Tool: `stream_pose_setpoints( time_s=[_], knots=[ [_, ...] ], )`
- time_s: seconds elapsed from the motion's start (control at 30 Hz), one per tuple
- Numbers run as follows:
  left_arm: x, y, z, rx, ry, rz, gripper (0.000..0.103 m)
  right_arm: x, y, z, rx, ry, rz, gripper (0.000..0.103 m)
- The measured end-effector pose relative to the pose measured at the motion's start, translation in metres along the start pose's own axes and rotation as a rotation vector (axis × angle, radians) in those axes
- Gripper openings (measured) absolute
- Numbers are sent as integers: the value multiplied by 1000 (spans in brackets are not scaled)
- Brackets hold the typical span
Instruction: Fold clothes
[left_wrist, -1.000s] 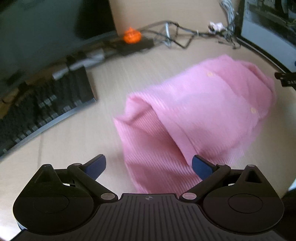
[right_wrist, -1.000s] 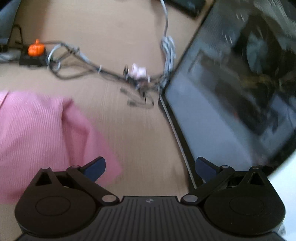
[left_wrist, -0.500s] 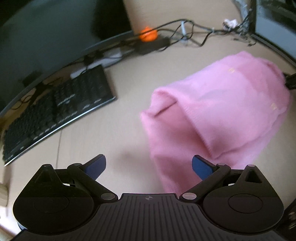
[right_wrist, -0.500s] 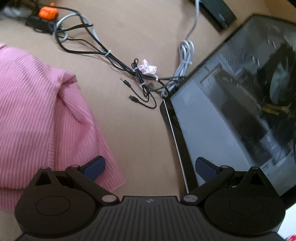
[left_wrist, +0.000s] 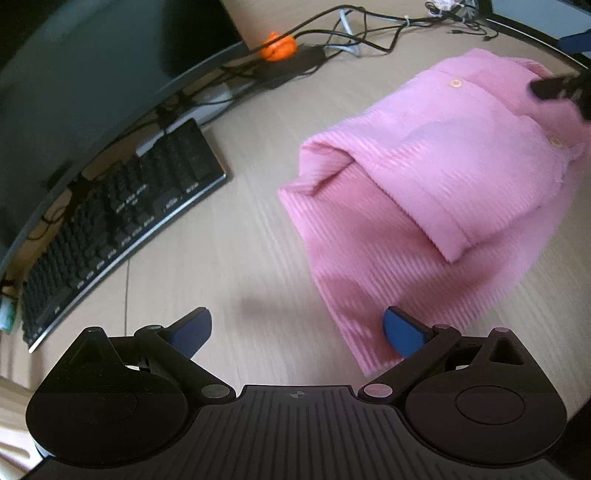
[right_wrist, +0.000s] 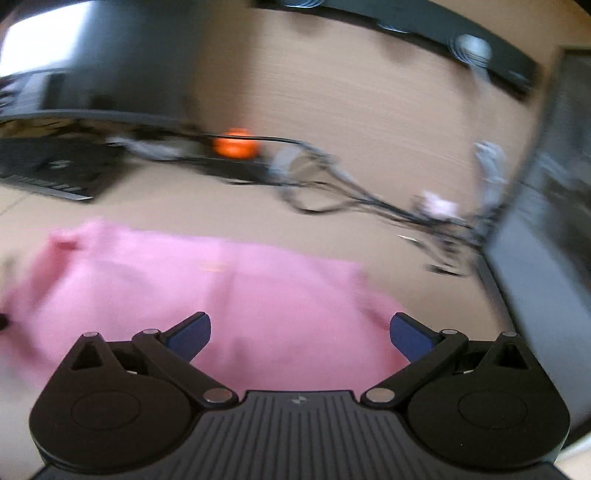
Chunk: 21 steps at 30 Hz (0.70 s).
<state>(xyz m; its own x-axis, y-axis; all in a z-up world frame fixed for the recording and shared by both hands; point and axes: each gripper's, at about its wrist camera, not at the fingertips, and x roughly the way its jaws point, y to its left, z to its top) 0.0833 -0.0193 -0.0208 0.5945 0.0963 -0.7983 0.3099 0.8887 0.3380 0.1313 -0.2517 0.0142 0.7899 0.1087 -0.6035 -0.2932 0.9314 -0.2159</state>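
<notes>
Corduroy, pink and ribbed: the shirt (left_wrist: 424, 206) lies partly folded on the pale wooden bench (left_wrist: 207, 258), filling the right half of the left wrist view and the lower middle of the right wrist view. One panel with pale buttons is laid over the body, and its free hem sits at centre right of the left view.

The left claw (left_wrist: 297, 326) stands wide with nothing between its blue pads, at the bottom of its frame, its right pad just over the near corner of the cloth. The right claw (right_wrist: 300, 334) is likewise spread wide and empty, with pink cloth directly under it; that view is smeared by motion, so I cannot tell whether it touches.

The fabric looks soft, light and limp but thick enough to hold a crease, and the ribs should give decent grip. It will sag and drag if lifted by one point, so I would pinch two corners of the near hem together. Pinching a single layer could undo the overlaid panel.

A keyboard (left_wrist: 122, 229) and cables (left_wrist: 354, 29) lie well apart at left and top.
</notes>
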Motion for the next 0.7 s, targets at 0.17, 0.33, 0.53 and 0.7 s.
stream_pose_setpoints(
  time_s=[0.17,0.33,0.53,0.7],
  knots=[
    [-7,14,-13,-31,-3,-23,102,14,54,-6,-66,47,126,103],
    [-8,61,-21,-274,-52,-153,102,18,70,-17,-142,60,123,103],
    [9,101,-6,-585,-150,-448,101,3,70,-3,-182,73,131,103],
    [39,97,33,-509,-159,-521,101,-14,78,1,-218,53,147,103]
  ],
)
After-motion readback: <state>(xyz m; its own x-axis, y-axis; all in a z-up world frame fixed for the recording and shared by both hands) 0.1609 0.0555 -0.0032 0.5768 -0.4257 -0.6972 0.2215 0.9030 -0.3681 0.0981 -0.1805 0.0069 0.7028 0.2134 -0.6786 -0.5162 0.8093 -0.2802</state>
